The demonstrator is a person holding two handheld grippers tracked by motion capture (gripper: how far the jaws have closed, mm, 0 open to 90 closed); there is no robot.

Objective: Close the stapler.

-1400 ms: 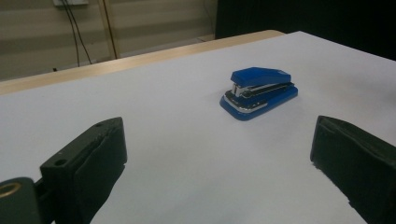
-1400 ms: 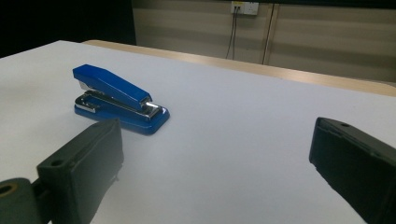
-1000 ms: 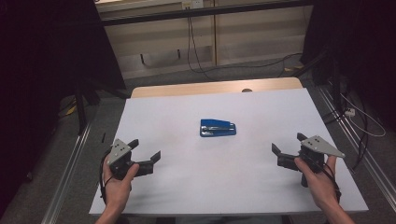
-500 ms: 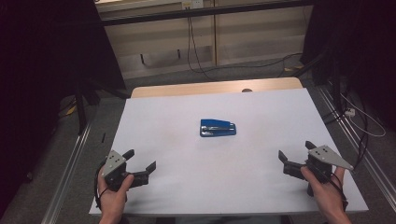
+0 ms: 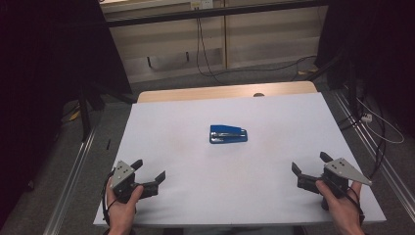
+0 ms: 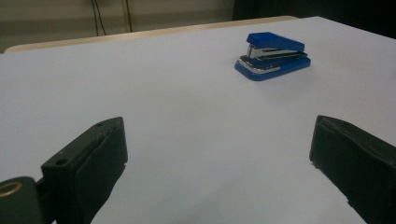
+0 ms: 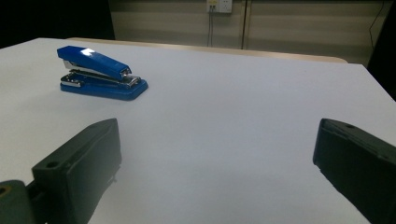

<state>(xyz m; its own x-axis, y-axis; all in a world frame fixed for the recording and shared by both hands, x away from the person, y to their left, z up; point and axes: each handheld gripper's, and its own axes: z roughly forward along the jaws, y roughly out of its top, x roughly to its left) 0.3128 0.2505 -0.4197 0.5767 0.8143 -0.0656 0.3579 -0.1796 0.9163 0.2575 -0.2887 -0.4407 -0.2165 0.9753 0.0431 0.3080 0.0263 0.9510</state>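
Stapler mid table, untouched. Left gripper, right gripper wide apart, empty, far off. Reach slow; grab by long sides.

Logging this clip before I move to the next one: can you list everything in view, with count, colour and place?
stapler: one, blue with a metal strip, lying flat at the middle of the table, apart from both grippers
table: one, white top with a pale wooden strip along its far edge
cables: several, dark, on the grey floor beyond the table and at its right side
wall socket: one, pale, on the panelled wall behind the table
left gripper: one, black with a grey plate, near the table's front left corner, jaws apart and holding nothing
right gripper: one, black with a grey plate, near the front right corner, jaws apart and holding nothing
hands: two, one on each gripper
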